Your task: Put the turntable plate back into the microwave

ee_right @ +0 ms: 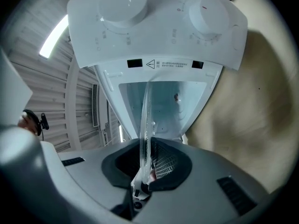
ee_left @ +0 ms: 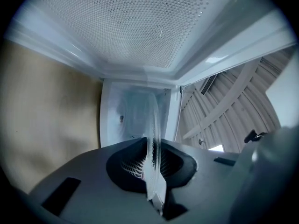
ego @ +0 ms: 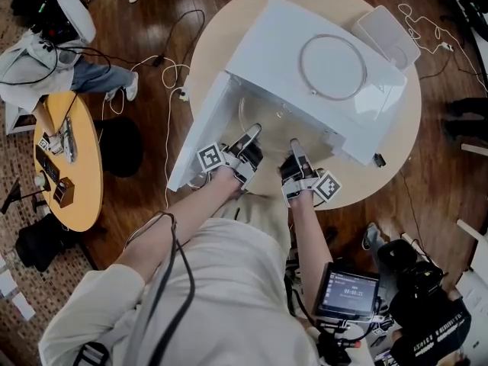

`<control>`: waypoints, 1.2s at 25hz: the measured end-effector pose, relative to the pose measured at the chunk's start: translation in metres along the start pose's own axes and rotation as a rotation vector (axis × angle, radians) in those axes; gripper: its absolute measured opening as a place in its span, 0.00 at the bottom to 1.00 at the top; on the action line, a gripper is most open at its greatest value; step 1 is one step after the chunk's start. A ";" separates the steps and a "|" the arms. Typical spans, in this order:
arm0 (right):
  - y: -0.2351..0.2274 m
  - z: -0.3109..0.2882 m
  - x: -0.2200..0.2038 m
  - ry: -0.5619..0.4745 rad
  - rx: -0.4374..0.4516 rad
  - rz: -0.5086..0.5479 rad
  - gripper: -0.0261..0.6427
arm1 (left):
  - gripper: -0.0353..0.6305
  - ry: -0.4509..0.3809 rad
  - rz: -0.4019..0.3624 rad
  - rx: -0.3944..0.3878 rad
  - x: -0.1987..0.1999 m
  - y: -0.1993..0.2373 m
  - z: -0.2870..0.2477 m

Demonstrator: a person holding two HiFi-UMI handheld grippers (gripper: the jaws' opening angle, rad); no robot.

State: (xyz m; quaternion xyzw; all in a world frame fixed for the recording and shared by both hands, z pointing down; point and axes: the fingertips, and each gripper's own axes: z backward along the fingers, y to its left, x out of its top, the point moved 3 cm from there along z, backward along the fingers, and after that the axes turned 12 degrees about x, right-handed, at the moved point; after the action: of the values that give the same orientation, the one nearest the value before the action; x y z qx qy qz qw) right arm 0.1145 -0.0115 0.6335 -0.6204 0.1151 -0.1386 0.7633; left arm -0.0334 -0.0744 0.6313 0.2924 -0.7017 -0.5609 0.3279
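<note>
The white microwave (ego: 305,59) stands on a round table (ego: 396,136) with its door (ego: 200,136) swung open to the left. The clear glass turntable plate (ego: 264,111) sits in the mouth of the cavity, held level between both grippers. My left gripper (ego: 252,133) is shut on its left rim, and the plate (ee_left: 153,134) runs edge-on between that gripper's (ee_left: 152,161) pads. My right gripper (ego: 295,145) is shut on the right rim. There the plate (ee_right: 145,118) also shows edge-on in the gripper (ee_right: 148,166), in front of the cavity and below the two control knobs (ee_right: 122,1).
A thin ring (ego: 332,67) lies on the microwave's top. A white flat box (ego: 386,36) sits behind it on the table. Cables trail over the wooden floor (ego: 164,71). A small yellow side table (ego: 72,158) and a seated person (ego: 46,59) are at the left.
</note>
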 end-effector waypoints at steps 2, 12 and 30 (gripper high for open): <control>0.000 -0.001 0.002 -0.004 0.006 -0.016 0.10 | 0.10 -0.003 -0.007 -0.005 0.000 -0.001 -0.002; 0.002 -0.004 0.006 -0.009 0.034 -0.035 0.10 | 0.10 -0.030 -0.012 -0.032 0.000 -0.009 -0.004; 0.001 -0.018 0.007 -0.007 0.054 -0.009 0.10 | 0.21 0.002 -0.064 -0.005 -0.017 -0.006 -0.011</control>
State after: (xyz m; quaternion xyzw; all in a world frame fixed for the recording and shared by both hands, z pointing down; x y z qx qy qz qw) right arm 0.1150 -0.0302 0.6291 -0.6004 0.1060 -0.1429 0.7796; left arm -0.0139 -0.0688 0.6247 0.3145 -0.6903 -0.5724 0.3114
